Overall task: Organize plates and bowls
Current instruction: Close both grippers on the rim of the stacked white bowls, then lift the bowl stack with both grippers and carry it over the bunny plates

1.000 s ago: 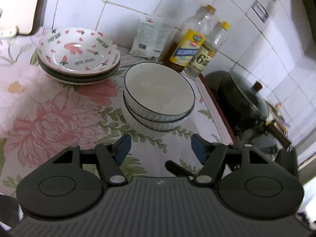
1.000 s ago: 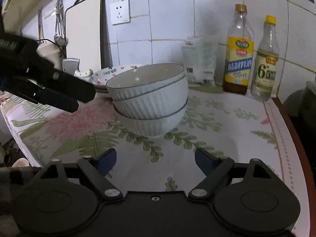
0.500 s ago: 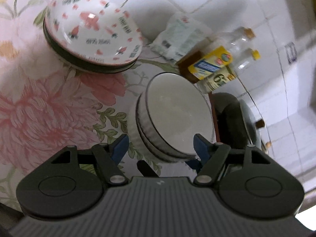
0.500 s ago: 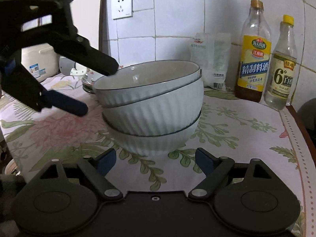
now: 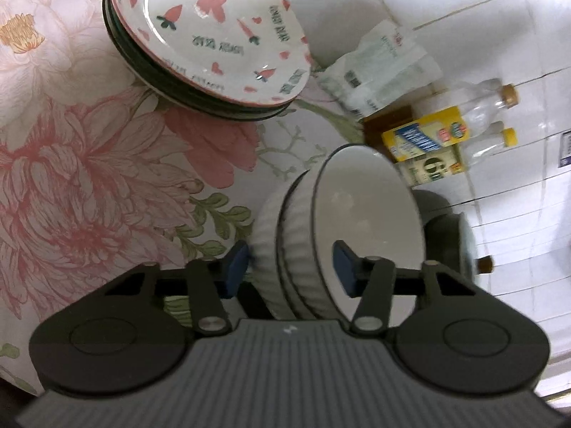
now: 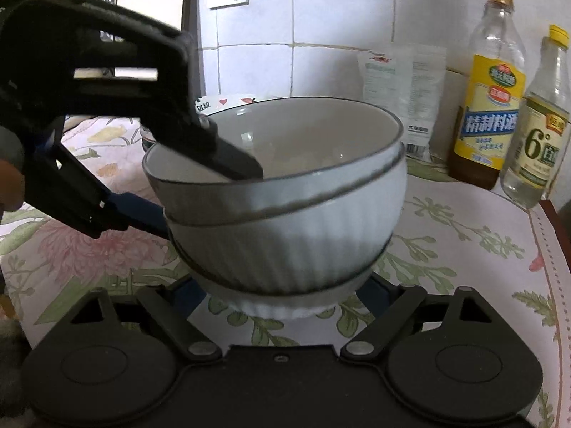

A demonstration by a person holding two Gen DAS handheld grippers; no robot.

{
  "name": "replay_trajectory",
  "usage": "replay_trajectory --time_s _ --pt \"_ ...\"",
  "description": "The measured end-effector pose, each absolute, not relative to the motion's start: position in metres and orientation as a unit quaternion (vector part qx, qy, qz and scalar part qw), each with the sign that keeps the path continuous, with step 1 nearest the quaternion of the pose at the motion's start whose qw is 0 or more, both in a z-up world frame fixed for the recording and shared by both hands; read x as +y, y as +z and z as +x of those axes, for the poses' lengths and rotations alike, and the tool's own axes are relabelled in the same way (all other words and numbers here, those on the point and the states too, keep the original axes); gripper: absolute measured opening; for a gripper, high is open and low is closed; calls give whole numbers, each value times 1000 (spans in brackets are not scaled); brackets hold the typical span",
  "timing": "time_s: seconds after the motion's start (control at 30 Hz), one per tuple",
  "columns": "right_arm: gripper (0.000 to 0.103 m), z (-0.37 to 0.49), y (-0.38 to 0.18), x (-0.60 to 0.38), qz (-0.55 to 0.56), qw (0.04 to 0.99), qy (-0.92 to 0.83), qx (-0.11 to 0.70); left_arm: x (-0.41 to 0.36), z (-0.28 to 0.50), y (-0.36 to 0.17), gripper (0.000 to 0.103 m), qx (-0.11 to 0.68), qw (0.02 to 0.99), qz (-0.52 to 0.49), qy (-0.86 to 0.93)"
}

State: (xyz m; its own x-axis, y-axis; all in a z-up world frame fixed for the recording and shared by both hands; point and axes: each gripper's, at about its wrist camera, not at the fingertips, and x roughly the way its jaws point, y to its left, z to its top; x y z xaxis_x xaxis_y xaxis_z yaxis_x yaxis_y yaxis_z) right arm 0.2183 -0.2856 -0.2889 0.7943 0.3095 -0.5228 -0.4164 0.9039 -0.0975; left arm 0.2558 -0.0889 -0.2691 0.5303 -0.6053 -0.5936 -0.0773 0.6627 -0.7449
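The counter (image 6: pixel 464 221) under a floral cloth carries everything, and a white tiled wall runs along its back edge. Near the middle of it stands the stack of ribbed white bowls (image 6: pixel 285 214), three nested, each with a dark rim line. Toward the back left lies the stack of plates (image 5: pixel 207 42), the top one printed with pink hearts and carrots; it sits apart from the bowls.

The left gripper (image 5: pixel 289 267) comes at the bowl stack from the left, its jaws spread and straddling the wall of the stack: one finger reaches inside the top bowl, the other lies against the ribbed outside below the rim. Whether the pads press the wall cannot be told.

The right gripper (image 6: pixel 282 296) sits low at the near side, jaws wide, with the foot of the bottom bowl between its blue fingers; contact cannot be told.

At the back right corner stand two bottles, a yellow-labelled bottle (image 6: pixel 489 100) and just beside it a clear bottle (image 6: pixel 539 125), with a white packet (image 6: pixel 403 89) leaning on the wall to their left.
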Motion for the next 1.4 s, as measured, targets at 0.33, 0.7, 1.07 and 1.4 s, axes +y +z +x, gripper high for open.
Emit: replay_trajectory --time_s 0.33,0.7,1.07,1.4 --pt "96 223 -290 -291 -105 938 213 251 -96 252 -277 42 451 788 -399 -130" --pt "94 221 -290 -291 -93 942 204 251 -113 252 -256 43 451 824 -318 -128" --pt "94 199 -290 -287 -88 950 190 233 -118 232 -242 43 445 842 -272 -140" --pt "94 163 -259 -277 -91 960 179 194 -108 211 -199 43 414 861 -240 -171"
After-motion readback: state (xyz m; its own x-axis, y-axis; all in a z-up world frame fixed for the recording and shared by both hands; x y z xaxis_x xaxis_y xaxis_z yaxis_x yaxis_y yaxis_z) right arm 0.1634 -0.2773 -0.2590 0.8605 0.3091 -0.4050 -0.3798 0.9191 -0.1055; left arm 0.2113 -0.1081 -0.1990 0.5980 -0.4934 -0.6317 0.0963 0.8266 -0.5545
